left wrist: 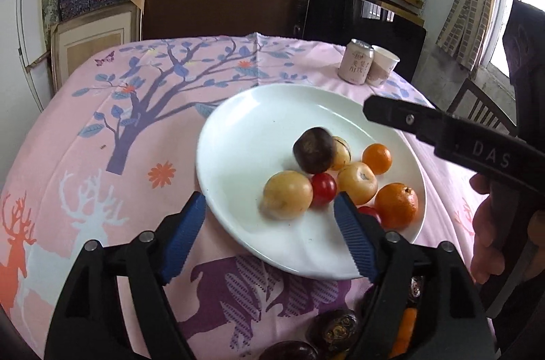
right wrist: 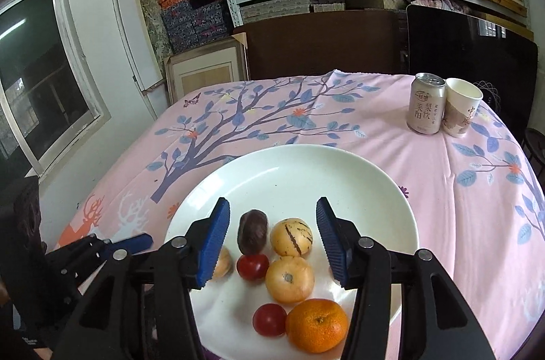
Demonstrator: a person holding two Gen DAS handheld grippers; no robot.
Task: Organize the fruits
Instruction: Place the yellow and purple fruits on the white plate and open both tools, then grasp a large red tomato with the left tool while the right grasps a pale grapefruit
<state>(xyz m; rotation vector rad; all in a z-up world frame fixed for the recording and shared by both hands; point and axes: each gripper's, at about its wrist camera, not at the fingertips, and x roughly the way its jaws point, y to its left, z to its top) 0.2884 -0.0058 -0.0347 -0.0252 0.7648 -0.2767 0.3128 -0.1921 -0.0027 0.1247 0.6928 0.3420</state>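
Pink tablecloth (right wrist: 425, 162) bears white plate (right wrist: 306, 162) holding mixed fruits (right wrist: 289, 278).

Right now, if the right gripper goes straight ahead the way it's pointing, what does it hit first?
Probably the dark purple fruit or the streaked yellow fruit on the white plate; both sit between the right gripper's open jaws. Depth is unclear from this view.
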